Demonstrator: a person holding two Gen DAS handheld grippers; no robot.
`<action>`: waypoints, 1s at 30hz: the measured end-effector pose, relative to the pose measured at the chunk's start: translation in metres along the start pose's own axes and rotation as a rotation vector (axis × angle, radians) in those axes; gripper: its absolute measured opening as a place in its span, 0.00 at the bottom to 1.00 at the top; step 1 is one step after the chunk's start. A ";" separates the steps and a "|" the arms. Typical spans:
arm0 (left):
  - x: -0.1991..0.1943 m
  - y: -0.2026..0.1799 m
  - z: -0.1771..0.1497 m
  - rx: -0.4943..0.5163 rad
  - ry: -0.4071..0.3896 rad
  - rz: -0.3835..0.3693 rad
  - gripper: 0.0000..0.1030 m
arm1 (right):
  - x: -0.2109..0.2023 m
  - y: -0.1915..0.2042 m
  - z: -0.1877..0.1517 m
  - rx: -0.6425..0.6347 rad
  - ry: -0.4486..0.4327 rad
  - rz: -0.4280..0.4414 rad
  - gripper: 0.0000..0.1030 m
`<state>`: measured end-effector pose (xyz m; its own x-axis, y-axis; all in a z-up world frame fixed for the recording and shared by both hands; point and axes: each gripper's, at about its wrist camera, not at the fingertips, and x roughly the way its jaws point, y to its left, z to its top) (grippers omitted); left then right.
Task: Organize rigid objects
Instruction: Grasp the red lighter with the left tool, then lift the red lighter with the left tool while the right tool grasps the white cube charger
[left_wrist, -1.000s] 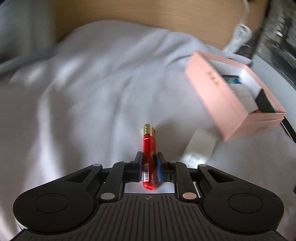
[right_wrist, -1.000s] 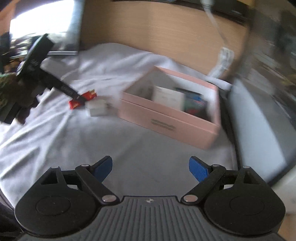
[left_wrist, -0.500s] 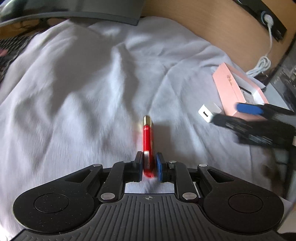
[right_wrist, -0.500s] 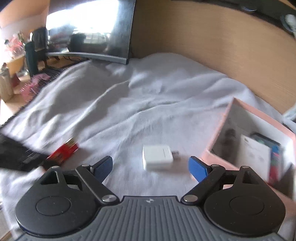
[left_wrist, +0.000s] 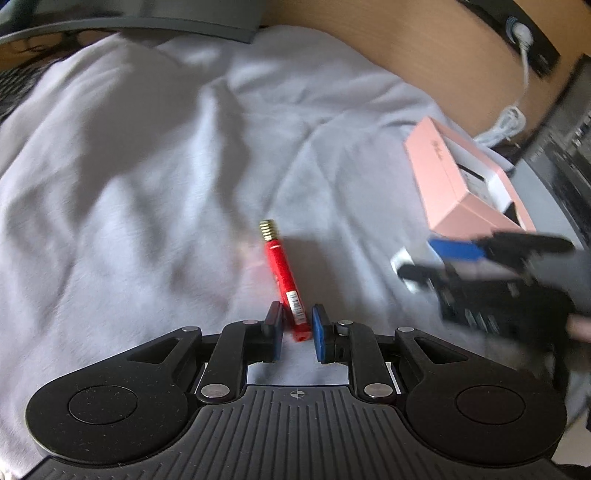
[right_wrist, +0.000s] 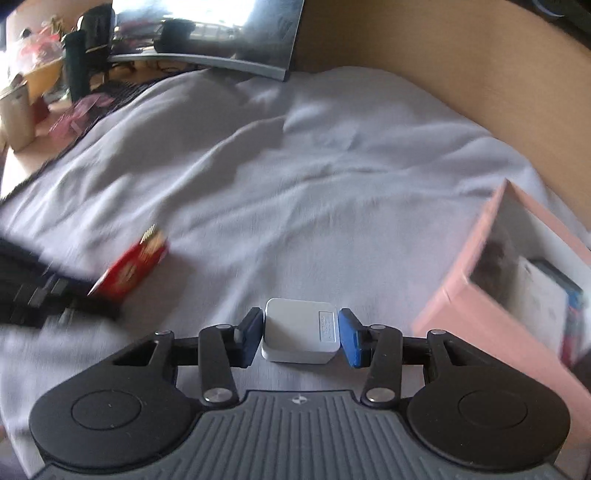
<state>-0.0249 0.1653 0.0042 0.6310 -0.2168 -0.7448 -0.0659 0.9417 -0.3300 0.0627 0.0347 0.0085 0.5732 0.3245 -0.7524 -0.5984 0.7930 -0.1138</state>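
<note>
1. Left wrist view: my left gripper (left_wrist: 297, 326) has the red lighter (left_wrist: 283, 275) between its blue pads. The jaws are opening: the left pad sits against the lighter's base, and a thin gap shows at the right pad. I read this as a grip coming loose, not a firm clamp.
2. The lighter points far, gold cap outward, over the white cloth (left_wrist: 147, 184). It is not yet in the pink box (left_wrist: 458, 181), which stands far right, well apart.
3. My right gripper (left_wrist: 424, 264) appears blurred at the right, near the box's near corner.
4. Right wrist view: my right gripper (right_wrist: 301, 334) is closing on the white charger (right_wrist: 301, 334). The charger lies between both pads; contact looks made or nearly made, and it looks to rest on the cloth.
5. The pink box (right_wrist: 480, 314) stands open just right of the charger. It already holds a few items; blur hides what they are.
6. Judgement: some items are boxed. Remaining: the charger and the lighter (right_wrist: 133, 266), both still outside the box.
</note>
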 end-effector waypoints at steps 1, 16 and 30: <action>0.003 -0.005 0.001 0.017 0.006 -0.016 0.20 | -0.007 -0.002 -0.007 0.000 0.003 0.000 0.43; 0.038 -0.108 -0.011 0.310 0.154 -0.185 0.26 | -0.079 -0.050 -0.108 0.117 0.059 -0.307 0.71; 0.039 -0.074 0.007 0.041 0.152 -0.197 0.24 | -0.066 -0.053 -0.106 0.353 0.022 -0.158 0.81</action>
<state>0.0098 0.0895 0.0036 0.5049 -0.4307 -0.7481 0.0805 0.8864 -0.4560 -0.0029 -0.0832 -0.0052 0.6283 0.1758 -0.7579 -0.2716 0.9624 -0.0019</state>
